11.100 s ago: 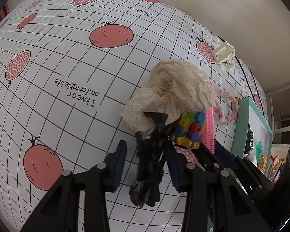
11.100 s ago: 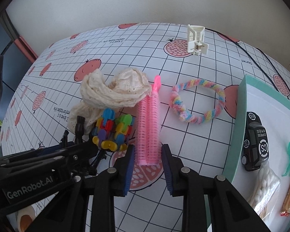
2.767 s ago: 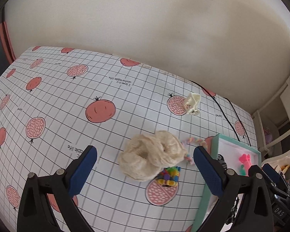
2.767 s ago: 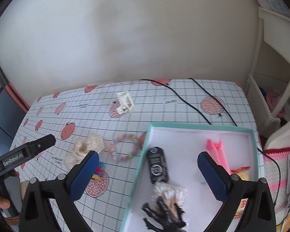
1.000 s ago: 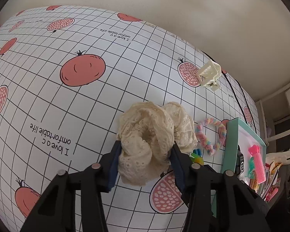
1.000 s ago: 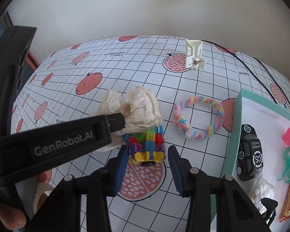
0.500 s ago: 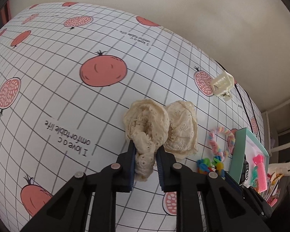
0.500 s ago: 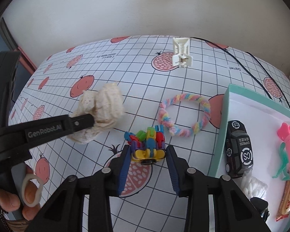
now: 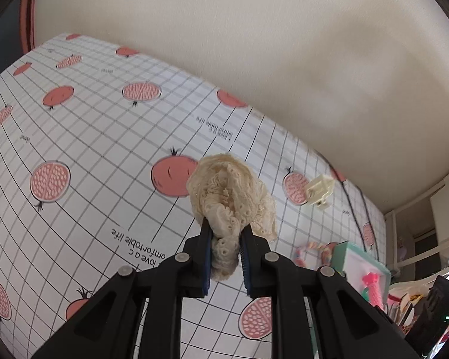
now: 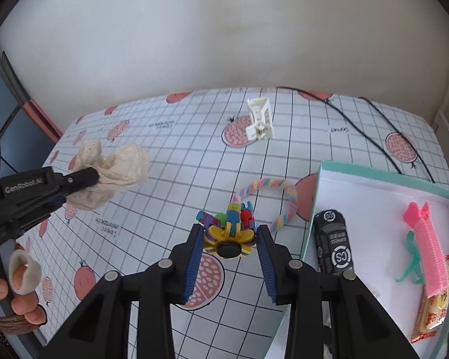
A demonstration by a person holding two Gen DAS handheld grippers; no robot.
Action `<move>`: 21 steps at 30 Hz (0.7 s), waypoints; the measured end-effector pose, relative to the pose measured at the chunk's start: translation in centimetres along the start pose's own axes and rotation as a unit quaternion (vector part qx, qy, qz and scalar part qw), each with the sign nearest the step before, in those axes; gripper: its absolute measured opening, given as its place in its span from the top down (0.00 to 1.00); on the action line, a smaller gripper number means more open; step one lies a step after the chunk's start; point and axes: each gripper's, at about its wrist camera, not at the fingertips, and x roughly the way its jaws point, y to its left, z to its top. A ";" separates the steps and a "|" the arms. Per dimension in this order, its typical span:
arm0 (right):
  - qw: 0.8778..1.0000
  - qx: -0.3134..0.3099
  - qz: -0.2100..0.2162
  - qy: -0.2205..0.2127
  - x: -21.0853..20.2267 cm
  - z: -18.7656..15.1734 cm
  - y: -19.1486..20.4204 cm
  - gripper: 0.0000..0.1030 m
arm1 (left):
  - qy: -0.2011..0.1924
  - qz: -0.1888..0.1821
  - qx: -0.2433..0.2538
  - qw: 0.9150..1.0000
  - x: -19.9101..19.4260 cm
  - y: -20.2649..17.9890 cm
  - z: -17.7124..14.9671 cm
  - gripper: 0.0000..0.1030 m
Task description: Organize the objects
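My left gripper (image 9: 224, 236) is shut on a cream lace scrunchie (image 9: 230, 197), which hangs lifted above the pomegranate-print tablecloth (image 9: 89, 149). The right wrist view shows that scrunchie (image 10: 116, 170) at the left, pinched by the left gripper (image 10: 92, 176). My right gripper (image 10: 229, 239) is shut on a multicoloured plastic toy (image 10: 227, 227) and holds it off the cloth. A pastel braided hair ring (image 10: 272, 197) lies just beyond it. A white claw clip (image 10: 259, 119) stands farther back.
A teal-rimmed white tray (image 10: 383, 173) at the right holds a black toy car (image 10: 333, 242), a pink comb (image 10: 428, 245), a green figure (image 10: 411, 260) and a snack packet (image 10: 434, 308). Black cables (image 10: 380, 119) cross the far cloth. A hand (image 10: 18, 287) grips the left handle.
The left jaws closed on the scrunchie and lifted it off the cloth. The right gripper rose with the multicoloured toy in it.
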 end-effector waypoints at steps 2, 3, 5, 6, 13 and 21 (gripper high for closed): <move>1.000 0.002 0.005 -0.013 -1.0 0.5 -0.1 0.63 | -0.015 -0.007 0.004 1.000 -1.1 -0.4 0.4 0.84; 1.000 0.002 0.005 -0.018 -1.5 0.7 -0.2 0.63 | -0.020 -0.009 0.005 1.000 -1.6 -0.6 0.6 0.84; 1.000 0.001 0.001 -0.028 -2.3 1.0 -0.3 0.63 | -0.030 -0.013 0.009 0.999 -2.5 -0.9 0.8 0.84; 0.999 0.002 0.000 -0.033 -2.7 1.1 -0.4 0.63 | -0.034 -0.014 0.010 0.999 -2.9 -1.1 0.9 0.84; 0.999 0.018 -0.007 -0.047 -4.7 1.4 -2.1 0.63 | -0.051 -0.023 0.021 0.998 -4.8 -2.7 0.7 0.84; 0.996 0.055 -0.026 -0.063 -7.1 1.2 -6.8 0.63 | -0.058 -0.050 0.059 0.995 -6.2 -7.1 -0.6 0.84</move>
